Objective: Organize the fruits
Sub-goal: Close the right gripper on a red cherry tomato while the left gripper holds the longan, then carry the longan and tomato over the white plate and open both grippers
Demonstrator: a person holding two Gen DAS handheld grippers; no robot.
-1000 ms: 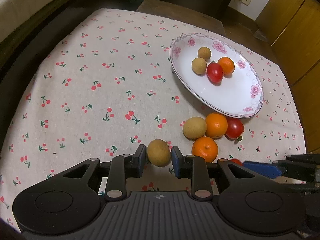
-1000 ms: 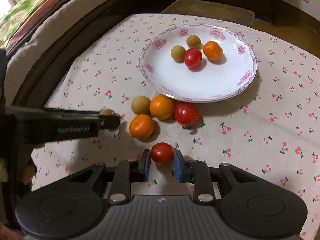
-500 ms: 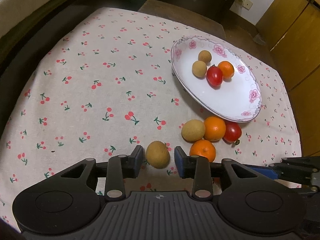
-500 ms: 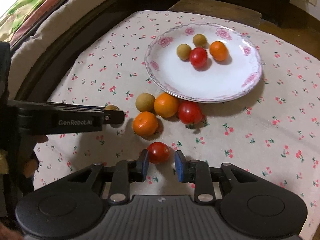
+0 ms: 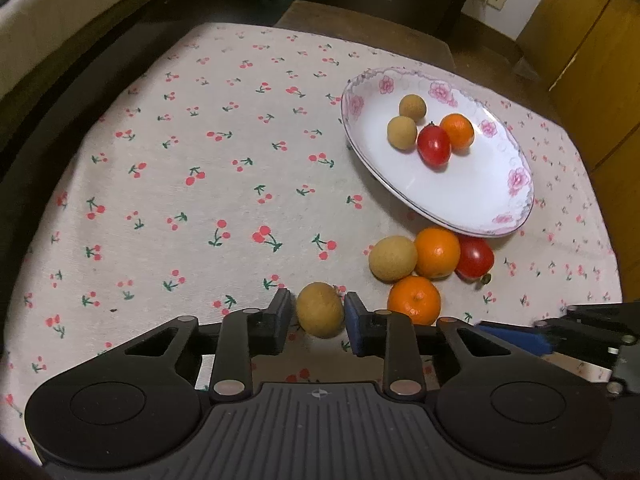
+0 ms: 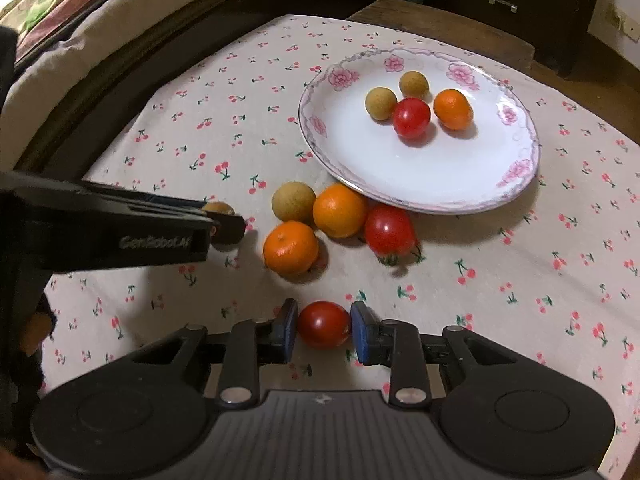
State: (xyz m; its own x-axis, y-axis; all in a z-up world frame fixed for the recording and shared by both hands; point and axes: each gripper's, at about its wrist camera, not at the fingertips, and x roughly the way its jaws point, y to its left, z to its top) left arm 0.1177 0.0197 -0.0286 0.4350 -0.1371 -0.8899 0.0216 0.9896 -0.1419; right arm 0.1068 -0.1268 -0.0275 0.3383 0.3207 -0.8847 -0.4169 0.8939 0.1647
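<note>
My left gripper [image 5: 318,312] is closed on a brown longan [image 5: 320,310] just above the cloth. My right gripper [image 6: 324,326] is closed on a red cherry tomato [image 6: 323,324]. A white floral plate [image 5: 472,196] [image 6: 360,152] holds two longans, a tomato and a small orange. Beside the plate's near rim lie a longan [image 6: 293,202], two oranges [image 6: 340,210] [image 6: 291,247] and a tomato [image 6: 389,229]. In the right wrist view the left gripper's arm [image 6: 120,232] reaches in from the left.
The round table has a cherry-print cloth [image 5: 200,184]. A dark wooden bed frame and bedding [image 6: 80,40] run along the left. Wooden cabinets [image 5: 592,60] stand at the far right. A dark chair or stool [image 5: 360,28] stands behind the table.
Both grippers have closed from a slightly wider gap onto their fruits and lifted back a little; the plate and loose fruits have not moved.
</note>
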